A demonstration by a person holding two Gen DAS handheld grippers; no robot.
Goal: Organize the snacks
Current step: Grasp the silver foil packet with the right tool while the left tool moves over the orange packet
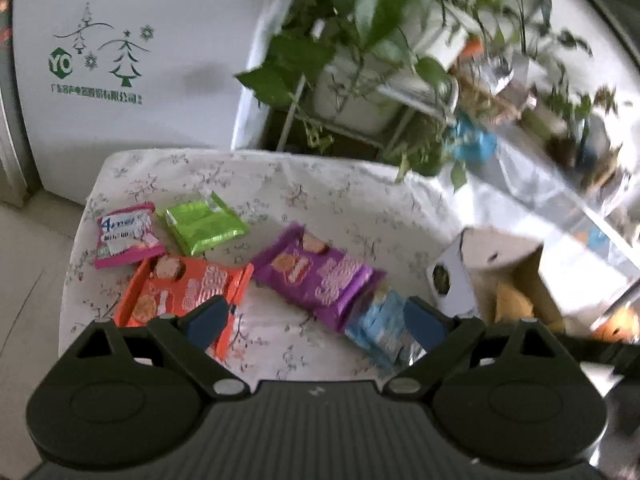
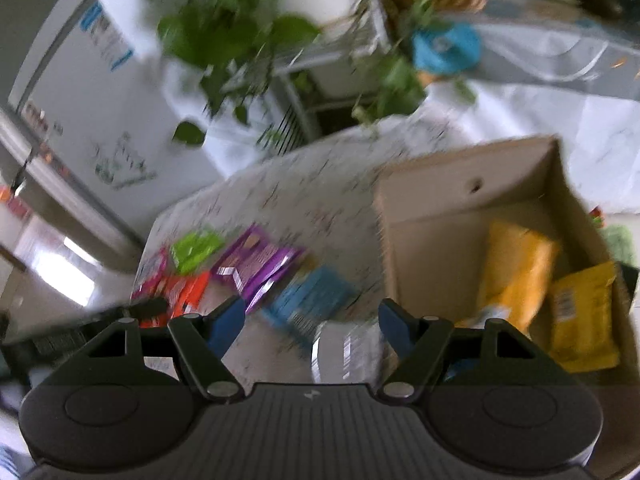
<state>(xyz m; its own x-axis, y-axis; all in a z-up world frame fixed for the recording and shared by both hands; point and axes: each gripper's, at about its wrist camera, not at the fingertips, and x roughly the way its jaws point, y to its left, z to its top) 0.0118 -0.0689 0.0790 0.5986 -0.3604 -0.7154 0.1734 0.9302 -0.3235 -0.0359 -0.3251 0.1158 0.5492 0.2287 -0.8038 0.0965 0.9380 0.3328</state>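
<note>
Several snack packets lie on the flower-print tabletop: pink, green, orange, purple and blue. My left gripper hangs open above them, its left finger over the orange packet and its right finger over the blue one. Nothing is between its pads. The right wrist view is blurred. There my right gripper stands open by the blue packet, left of a cardboard box holding two yellow packets. A shiny clear packet lies under it.
A leafy potted plant on a white rack stands behind the table. A white appliance with green tree print is at the back left. A glass-topped table is on the right. The floor drops off left of the table.
</note>
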